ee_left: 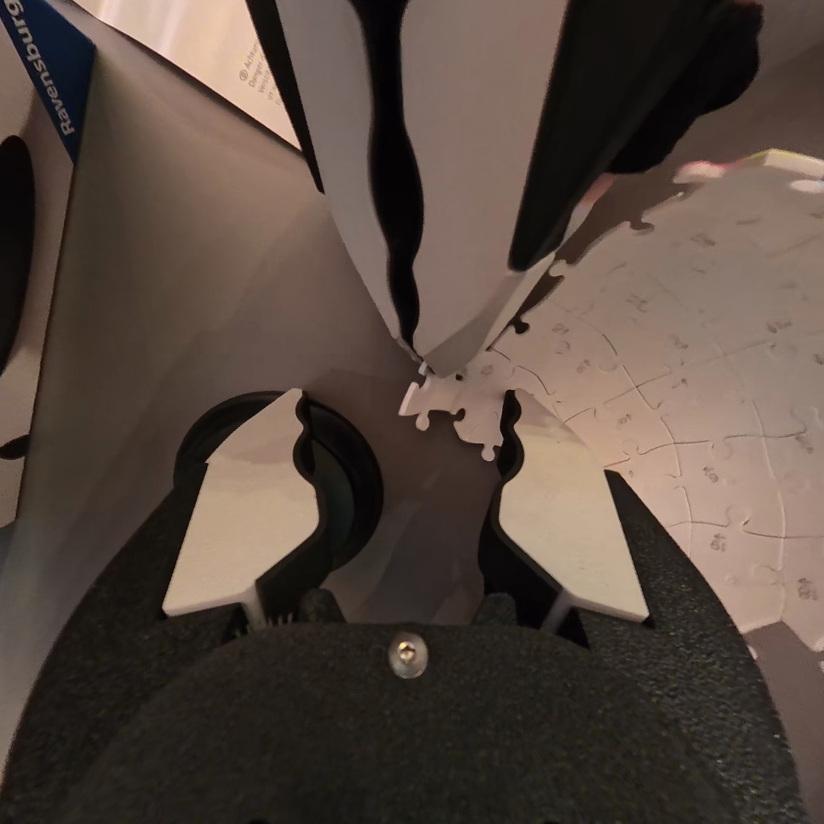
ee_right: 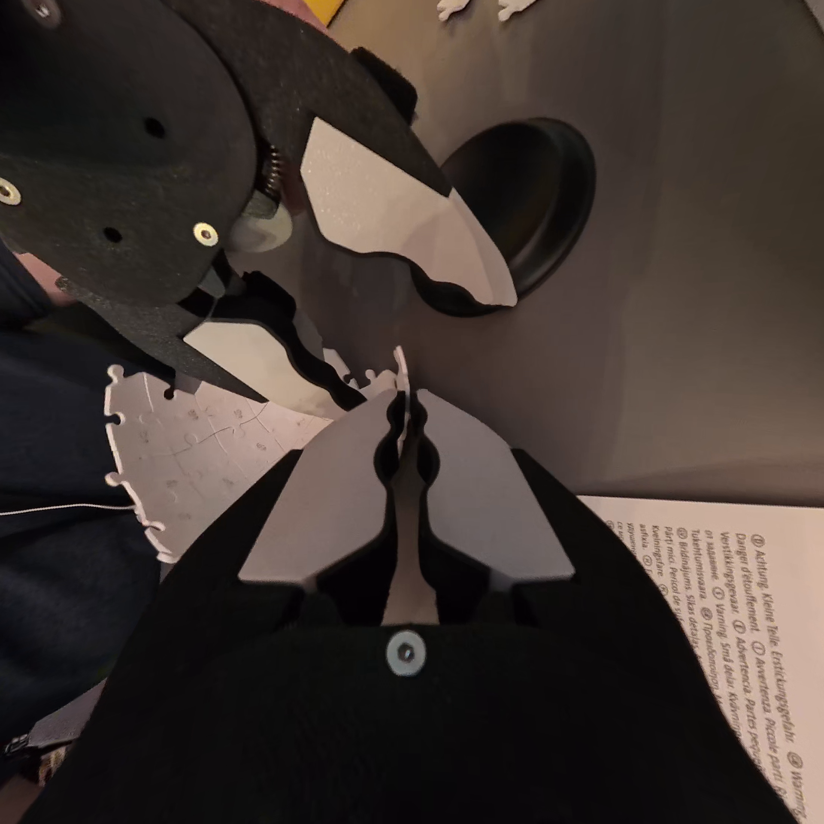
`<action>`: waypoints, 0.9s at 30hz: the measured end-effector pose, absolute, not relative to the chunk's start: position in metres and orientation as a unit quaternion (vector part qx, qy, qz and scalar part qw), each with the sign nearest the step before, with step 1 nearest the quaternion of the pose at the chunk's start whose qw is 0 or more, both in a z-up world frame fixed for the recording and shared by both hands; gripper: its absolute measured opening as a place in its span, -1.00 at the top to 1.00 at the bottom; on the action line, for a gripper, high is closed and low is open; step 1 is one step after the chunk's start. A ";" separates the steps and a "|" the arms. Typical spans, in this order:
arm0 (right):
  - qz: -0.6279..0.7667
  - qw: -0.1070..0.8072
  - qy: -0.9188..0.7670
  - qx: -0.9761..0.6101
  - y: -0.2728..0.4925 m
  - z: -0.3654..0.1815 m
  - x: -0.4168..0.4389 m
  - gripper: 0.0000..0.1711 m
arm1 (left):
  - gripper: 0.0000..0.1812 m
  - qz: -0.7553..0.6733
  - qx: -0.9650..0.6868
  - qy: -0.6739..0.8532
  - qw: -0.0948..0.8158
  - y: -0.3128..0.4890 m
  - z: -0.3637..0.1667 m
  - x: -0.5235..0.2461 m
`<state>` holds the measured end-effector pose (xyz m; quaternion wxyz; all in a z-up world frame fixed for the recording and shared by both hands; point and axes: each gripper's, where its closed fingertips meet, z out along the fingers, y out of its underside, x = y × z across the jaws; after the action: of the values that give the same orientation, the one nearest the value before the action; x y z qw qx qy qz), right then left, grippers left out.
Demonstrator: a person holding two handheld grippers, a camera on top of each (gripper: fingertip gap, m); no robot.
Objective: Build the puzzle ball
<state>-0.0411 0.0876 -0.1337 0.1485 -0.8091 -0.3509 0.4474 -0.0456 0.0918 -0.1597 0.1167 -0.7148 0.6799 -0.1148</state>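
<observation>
Half-built white puzzle ball point(ee_left: 695, 401), curved, its edge jagged with tabs.

Print on blue box point(ee_left: 49, 76), white sheet point(ee_right: 731, 624), puzzle pcs point(ee_left: 695, 401)

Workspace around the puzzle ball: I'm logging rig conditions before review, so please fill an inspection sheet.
Surface: grey tabletop, matte, evenly lit.
Job's things: part-built white puzzle ball shell, inner side showing; one loose puzzle piece at its edge; two more pieces farther off.
Clutter: black round stand; printed leaflet; puzzle box.
Grippers: right gripper shut on the puzzle piece; left gripper open, one of its fingers against the shell.
Cables: thin white thread over dark clothing.
Surroundings: dark sleeve; little else visible.
</observation>
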 end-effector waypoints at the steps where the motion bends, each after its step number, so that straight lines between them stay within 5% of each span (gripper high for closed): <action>1: 0.448 0.149 -0.350 -0.809 0.088 -0.134 -0.041 0.97 | 0.10 -0.115 -0.715 0.680 0.117 0.092 -0.160 -0.045; 27: 0.454 0.140 -0.321 -0.820 0.085 -0.144 -0.033 0.96 | 0.11 -0.104 -0.720 0.677 0.110 0.093 -0.160 -0.045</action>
<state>-0.0334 0.0849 -0.1444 0.1399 -0.8196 -0.3206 0.4537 -0.0446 0.0929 -0.1600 0.1098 -0.7203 0.6770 -0.1040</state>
